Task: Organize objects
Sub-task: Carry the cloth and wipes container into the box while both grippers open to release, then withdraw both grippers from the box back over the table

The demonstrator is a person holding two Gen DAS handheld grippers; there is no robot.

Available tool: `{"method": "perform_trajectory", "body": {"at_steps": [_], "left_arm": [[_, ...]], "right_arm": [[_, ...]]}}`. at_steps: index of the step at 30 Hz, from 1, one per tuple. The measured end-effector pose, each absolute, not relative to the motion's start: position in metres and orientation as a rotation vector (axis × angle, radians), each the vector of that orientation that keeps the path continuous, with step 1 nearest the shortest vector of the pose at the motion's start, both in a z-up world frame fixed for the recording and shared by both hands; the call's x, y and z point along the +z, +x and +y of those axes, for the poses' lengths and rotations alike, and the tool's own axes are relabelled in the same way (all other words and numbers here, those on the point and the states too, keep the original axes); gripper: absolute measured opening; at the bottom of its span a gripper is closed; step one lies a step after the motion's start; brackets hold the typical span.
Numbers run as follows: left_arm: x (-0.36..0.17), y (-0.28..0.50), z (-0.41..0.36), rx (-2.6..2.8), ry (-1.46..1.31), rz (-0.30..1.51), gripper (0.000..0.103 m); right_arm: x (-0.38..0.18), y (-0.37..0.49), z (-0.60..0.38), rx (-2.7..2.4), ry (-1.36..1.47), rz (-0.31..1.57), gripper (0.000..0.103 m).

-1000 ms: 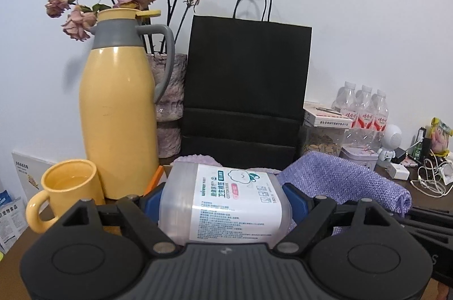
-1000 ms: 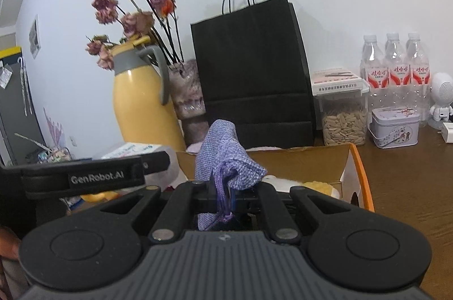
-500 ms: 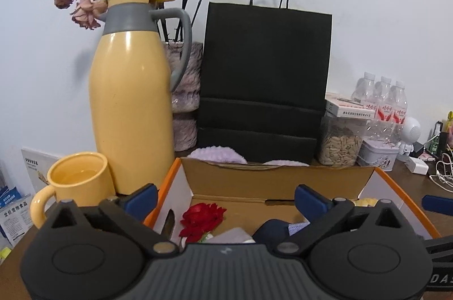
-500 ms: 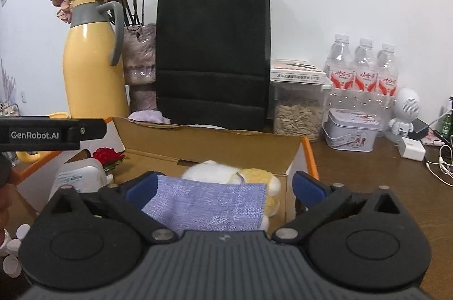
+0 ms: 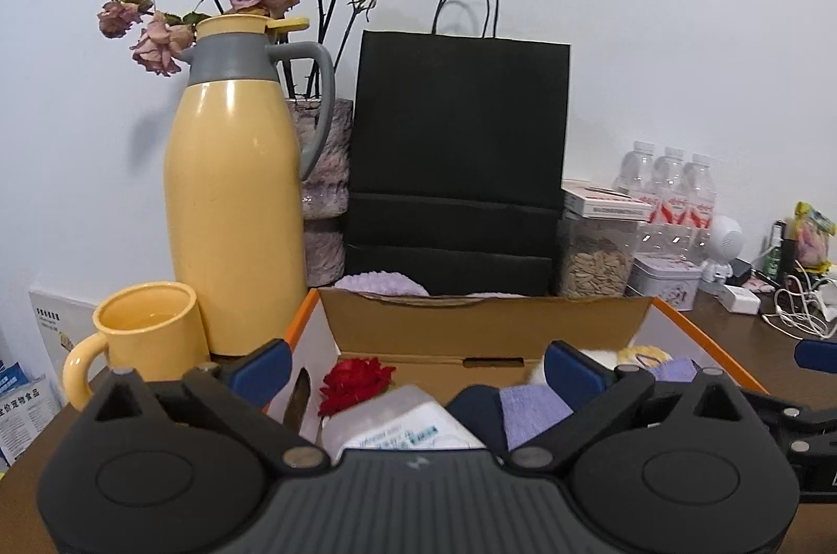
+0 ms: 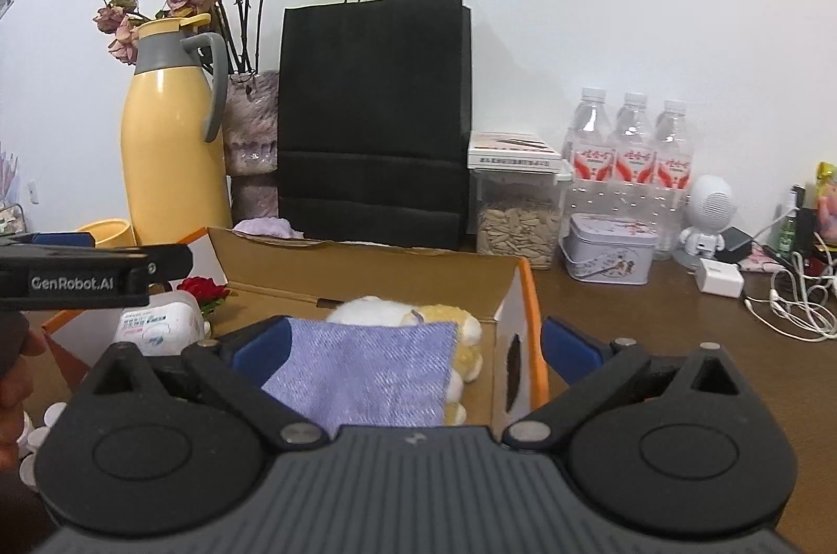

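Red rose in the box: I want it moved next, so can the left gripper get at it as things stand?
Probably yes: the left gripper is open, and the red rose lies uncovered just ahead, beside the wipes pack, inside the box.

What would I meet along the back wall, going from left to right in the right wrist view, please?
Yellow thermos jug → vase → black paper bag → clear container of seeds → water bottles → white robot figurine.

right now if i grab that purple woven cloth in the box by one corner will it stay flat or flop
The purple woven cloth will probably flop: it lies limp, draped over the white and yellow plush toy in the orange-edged cardboard box. It looks thin, so likely light. Its coarse weave should grip well, not slip.
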State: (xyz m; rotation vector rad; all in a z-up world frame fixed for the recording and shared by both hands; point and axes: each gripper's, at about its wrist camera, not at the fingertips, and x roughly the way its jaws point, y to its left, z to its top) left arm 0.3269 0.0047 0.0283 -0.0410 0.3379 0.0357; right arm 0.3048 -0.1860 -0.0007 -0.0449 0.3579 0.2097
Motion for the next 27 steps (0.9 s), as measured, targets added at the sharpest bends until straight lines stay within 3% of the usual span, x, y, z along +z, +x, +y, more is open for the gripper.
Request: {"method": "perform_trajectory", "body": {"at_steps": [27], "left_arm": [[-0.012, 0.220, 0.013, 0.027, 0.049, 0.402, 0.103]], "right_arm": [[-0.038, 0.196, -0.201, 0.152, -0.069, 0.391, 0.103]]}}
